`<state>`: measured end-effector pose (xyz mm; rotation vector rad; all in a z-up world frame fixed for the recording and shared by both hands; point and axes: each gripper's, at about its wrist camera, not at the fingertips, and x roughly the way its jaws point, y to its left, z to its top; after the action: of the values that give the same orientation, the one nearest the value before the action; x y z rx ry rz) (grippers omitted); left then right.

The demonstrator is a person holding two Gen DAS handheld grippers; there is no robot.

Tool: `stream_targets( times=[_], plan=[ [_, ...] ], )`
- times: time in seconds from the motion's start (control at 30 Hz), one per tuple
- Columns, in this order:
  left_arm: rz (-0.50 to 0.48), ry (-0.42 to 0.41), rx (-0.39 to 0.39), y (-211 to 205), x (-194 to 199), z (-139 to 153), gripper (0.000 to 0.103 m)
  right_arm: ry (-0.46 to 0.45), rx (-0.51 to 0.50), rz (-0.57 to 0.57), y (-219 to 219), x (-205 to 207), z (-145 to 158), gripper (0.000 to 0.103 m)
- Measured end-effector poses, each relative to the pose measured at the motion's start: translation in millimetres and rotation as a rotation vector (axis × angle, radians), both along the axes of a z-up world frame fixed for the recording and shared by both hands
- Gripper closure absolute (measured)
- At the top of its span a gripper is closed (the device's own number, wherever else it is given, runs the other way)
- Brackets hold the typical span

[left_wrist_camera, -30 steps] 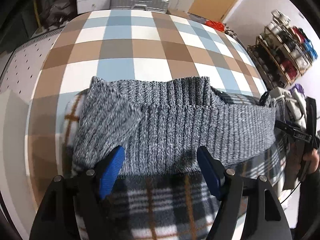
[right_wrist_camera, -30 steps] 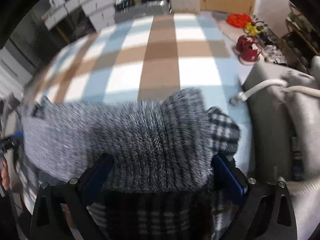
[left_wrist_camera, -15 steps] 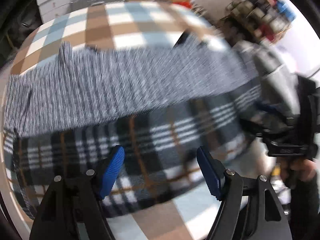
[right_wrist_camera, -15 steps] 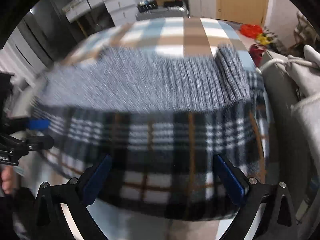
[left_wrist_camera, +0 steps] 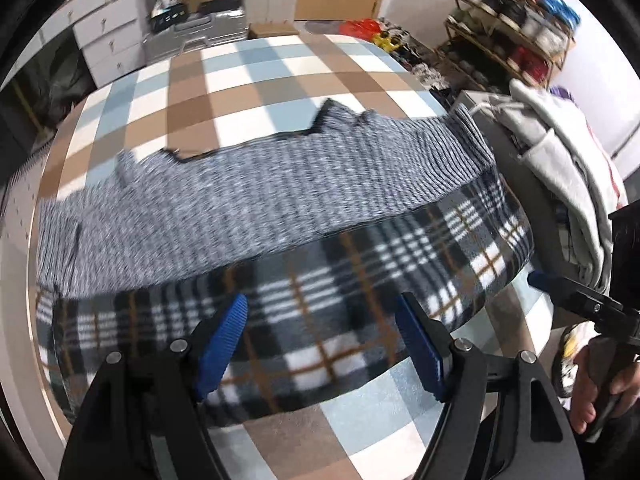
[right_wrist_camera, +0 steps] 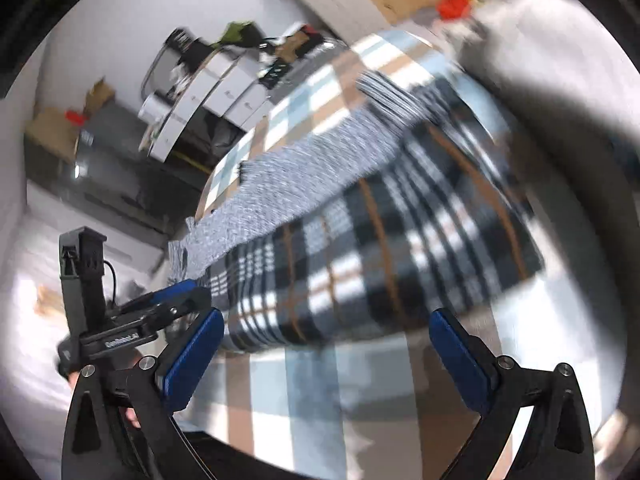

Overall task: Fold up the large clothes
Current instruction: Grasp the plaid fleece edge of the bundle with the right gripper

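A folded garment lies on the checked table [left_wrist_camera: 248,80]: a grey knit part [left_wrist_camera: 256,200] across the far side and a black, white and brown plaid fleece part [left_wrist_camera: 360,280] nearer me. It also shows, blurred, in the right wrist view, knit [right_wrist_camera: 304,176] and plaid [right_wrist_camera: 380,248]. My left gripper [left_wrist_camera: 324,344] is open and empty, just above the plaid's near edge. My right gripper [right_wrist_camera: 328,356] is open and empty, back from the garment's near end. The left gripper [right_wrist_camera: 176,300] shows in the right wrist view, and the right gripper [left_wrist_camera: 568,296] shows at the right edge of the left wrist view.
A pile of pale grey clothes [left_wrist_camera: 560,152] sits on something at the table's right side. A shoe rack [left_wrist_camera: 516,40] stands beyond it. White drawers [left_wrist_camera: 108,40] and a silver suitcase [left_wrist_camera: 196,36] stand past the far edge. The near table surface is checked cloth [left_wrist_camera: 360,432].
Both grippers have let go of the grey knit edge and pulled back towards me. The knit now lies folded over the plaid part, and the right wrist view has rolled to the left.
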<state>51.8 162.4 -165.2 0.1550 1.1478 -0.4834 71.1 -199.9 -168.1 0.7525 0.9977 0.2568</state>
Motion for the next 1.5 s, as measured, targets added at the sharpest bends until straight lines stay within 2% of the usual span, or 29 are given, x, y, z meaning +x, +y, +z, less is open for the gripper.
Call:
stream_targets(
  times=[0.13, 0.23, 0.4, 0.57, 0.7, 0.77, 0.83, 0.93, 1.0, 1.13, 1.2, 1.33, 1.4, 1.43, 1.5],
  plan=[
    [-0.008, 0.033, 0.030, -12.0, 15.1, -20.4, 0.031, 0.087, 0.137, -0.057, -13.1, 1.5, -28.2, 0.000],
    [-0.009, 0.015, 0.032, -7.1, 13.2, -27.0, 0.031, 0.137, 0.192, -0.080, -15.3, 5.2, -40.5, 0.000],
    [-0.007, -0.014, -0.014, 1.7, 2.5, -25.7, 0.031, 0.101, 0.188, -0.108, -12.8, 19.3, -35.6, 0.000],
    [-0.033, -0.086, 0.019, -2.0, -9.3, -28.9, 0.031, 0.064, 0.116, -0.160, -2.5, 41.3, -33.1, 0.000],
    [-0.050, -0.099, 0.011, -0.4, -8.3, -30.2, 0.031, -0.023, 0.064, -0.185, 2.3, 39.9, -29.6, 0.001],
    [-0.055, -0.088, -0.001, 1.2, -5.3, -29.8, 0.031, -0.082, 0.060, -0.186, 0.4, 33.3, -21.0, 0.009],
    [-0.061, -0.092, 0.002, 0.7, -5.0, -30.6, 0.031, -0.185, 0.054, -0.163, 4.4, 29.7, -2.5, 0.009],
    [-0.069, -0.107, 0.018, -1.8, -6.5, -31.3, 0.031, -0.258, 0.004, -0.112, 18.2, 26.1, 8.3, 0.008],
    [-0.074, -0.110, 0.020, -2.5, -7.0, -31.4, 0.031, -0.230, -0.022, -0.120, 22.1, 29.1, 2.2, 0.008],
    [-0.071, -0.096, -0.004, 0.1, -5.4, -30.7, 0.031, -0.132, -0.003, -0.140, 18.2, 38.8, -15.0, 0.008],
    [-0.070, -0.092, -0.009, 0.9, -4.8, -30.7, 0.031, -0.118, 0.021, -0.160, 15.8, 39.4, -18.3, 0.008],
    [-0.066, -0.096, -0.010, 1.0, -4.6, -30.7, 0.031, -0.076, -0.075, -0.196, 15.6, 41.8, -19.9, 0.009],
    [-0.067, -0.096, -0.011, 1.1, -4.3, -30.6, 0.031, -0.063, -0.088, -0.209, 16.4, 44.2, -23.7, 0.016],
    [-0.068, -0.095, -0.013, 1.3, -4.0, -30.6, 0.031, -0.058, -0.091, -0.211, 14.6, 45.0, -25.6, 0.026],
    [-0.067, -0.092, -0.018, 1.7, -3.6, -30.6, 0.031, -0.072, -0.068, -0.214, 7.9, 41.7, -26.0, 0.036]
  ],
)
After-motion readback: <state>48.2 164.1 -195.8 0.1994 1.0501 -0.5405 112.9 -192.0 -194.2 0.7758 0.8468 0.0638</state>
